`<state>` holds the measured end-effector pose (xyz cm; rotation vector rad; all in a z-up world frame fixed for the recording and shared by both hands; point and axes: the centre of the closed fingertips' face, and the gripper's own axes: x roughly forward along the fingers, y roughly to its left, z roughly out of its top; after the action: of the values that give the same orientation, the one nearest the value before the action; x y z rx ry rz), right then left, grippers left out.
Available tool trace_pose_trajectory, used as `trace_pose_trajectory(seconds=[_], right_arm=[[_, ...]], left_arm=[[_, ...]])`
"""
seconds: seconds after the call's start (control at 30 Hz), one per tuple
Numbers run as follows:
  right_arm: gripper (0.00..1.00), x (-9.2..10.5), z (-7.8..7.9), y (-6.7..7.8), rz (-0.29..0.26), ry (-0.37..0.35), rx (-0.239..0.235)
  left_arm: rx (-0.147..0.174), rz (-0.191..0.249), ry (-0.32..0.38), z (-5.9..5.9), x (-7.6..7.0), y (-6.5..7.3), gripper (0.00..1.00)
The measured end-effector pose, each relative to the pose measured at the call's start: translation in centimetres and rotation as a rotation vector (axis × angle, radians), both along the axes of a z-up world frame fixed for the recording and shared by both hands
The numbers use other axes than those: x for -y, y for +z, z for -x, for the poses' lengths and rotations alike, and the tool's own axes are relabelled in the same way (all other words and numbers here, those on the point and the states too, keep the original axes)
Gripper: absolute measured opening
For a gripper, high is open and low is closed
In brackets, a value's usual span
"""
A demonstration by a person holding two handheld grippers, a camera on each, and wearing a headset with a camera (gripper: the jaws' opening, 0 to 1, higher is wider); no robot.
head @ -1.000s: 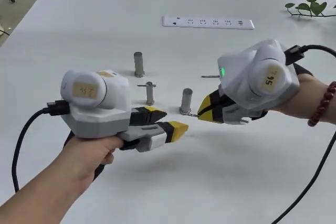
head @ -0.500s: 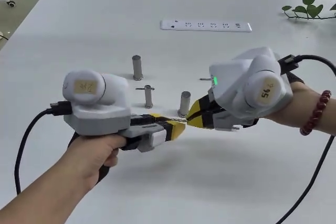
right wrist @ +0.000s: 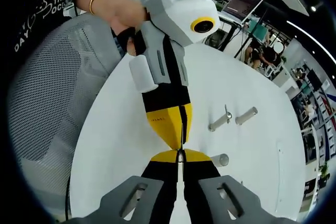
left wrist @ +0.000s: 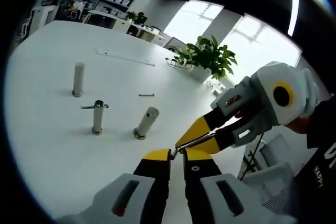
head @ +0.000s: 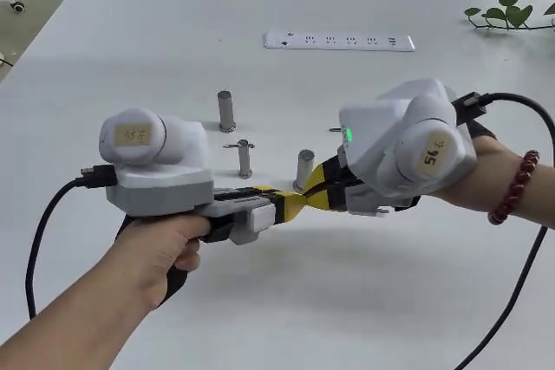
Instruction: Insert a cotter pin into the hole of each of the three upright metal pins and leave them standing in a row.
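Surface (head: 390, 301): white and broad, running past the frame on every side of the head view.
Left gripper (head: 290, 203): held low on the left, pointing right; its fingers are drawn together on one end of the held cotter pin. The grip itself is too small to judge.
Right gripper (head: 312, 192): held on the right, pointing left, tip to tip with the left gripper above the surface; its fingers are clamped on the other end of the same pin.
Plant (head: 512, 10): at the far right edge, cut off by the frame.
Power strip (head: 338, 41): flat at the far side, well apart from the pins.
Far metal pin (head: 225, 110): upright, with no cotter pin visible in it.
Middle metal pin (head: 244, 159): upright, with an inserted cotter pin (head: 239, 143) crossing it near the top.
Near metal pin (head: 304, 168): upright just behind the meeting fingertips, its lower part hidden by them.
Held cotter pin (left wrist: 186, 145): a thin wire bridging the two grippers; most of its length is covered by yellow fingers.
Loose cotter pin (left wrist: 146, 95): lying flat beyond the near pin; in the head view the right gripper hides most of it.
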<state>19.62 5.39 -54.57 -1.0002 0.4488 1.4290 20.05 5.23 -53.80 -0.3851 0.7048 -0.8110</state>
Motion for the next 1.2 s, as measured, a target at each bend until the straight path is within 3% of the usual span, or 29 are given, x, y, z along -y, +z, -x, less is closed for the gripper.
trace_pose_trajectory(seconds=[0.13, 0.17, 0.3, 0.43, 0.7, 0.87, 1.03, 1.2], right_arm=[[0.0, -0.1, 0.0, 0.0, -0.004, 0.0, 0.0], [0.0, -0.1, 0.0, 0.0, -0.003, 0.0, 0.0], [0.0, -0.2, 0.0, -0.1, -0.003, 0.0, 0.003], [0.0, -0.2, 0.3, -0.3, -0.005, -0.004, -0.019], [0.0, 0.1, 0.0, -0.8, -0.009, -0.035, -0.031], [0.02, 0.3, 0.1, -0.9, -0.073, -0.122, -0.155], [0.07, 0.9, 0.3, -1.0, -0.104, -0.21, -0.278], [0.09, 0.8, 1.0, -1.0, -0.152, -0.251, -0.389]], left_arm=[[-0.018, 0.006, 0.006, 0.0, 0.0, -0.1, 0.02], [-0.04, 0.017, 0.017, 0.0, 0.1, -0.1, 0.02], [-0.037, 0.015, 0.017, 0.0, 0.0, -0.2, 0.01], [-0.026, -0.001, -0.006, 0.2, 0.1, -0.3, 0.01], [0.04, -0.042, -0.045, 0.4, -0.1, -0.3, 0.0], [0.084, -0.057, -0.073, 0.4, -0.4, -0.1, 0.0], [0.129, -0.083, -0.114, 0.8, -0.9, -0.4, 0.0], [0.144, -0.092, -0.162, 1.6, -1.1, -0.8, 0.0]])
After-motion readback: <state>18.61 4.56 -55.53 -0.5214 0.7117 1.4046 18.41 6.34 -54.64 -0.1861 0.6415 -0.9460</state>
